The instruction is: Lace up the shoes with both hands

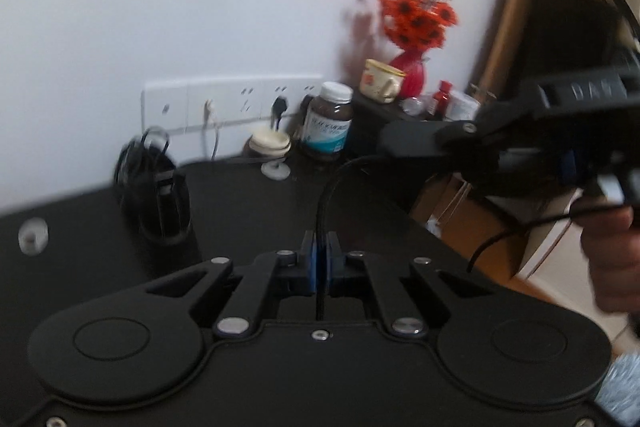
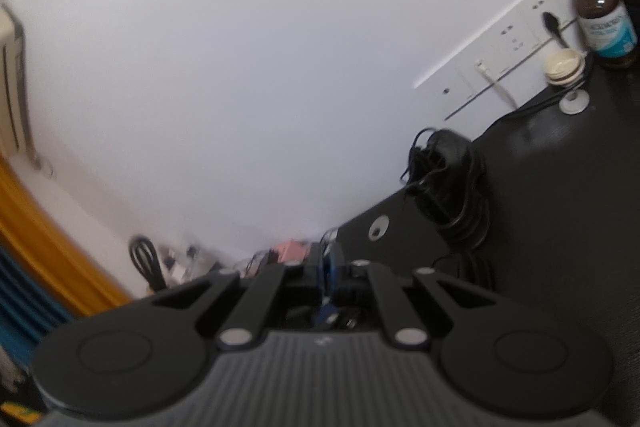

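Observation:
A black shoe stands upright on the black table, left of centre in the left wrist view; it also shows in the right wrist view with loose lace loops. My left gripper is shut on a black shoelace that curves up and right toward my right gripper, which enters from the right, held by a hand. In the right wrist view my right gripper has its jaws close together; what they hold is blurred.
A wall socket strip, a brown pill bottle, a small jar, a cup and a red vase with orange flowers stand at the table's back. The table edge drops off at the right.

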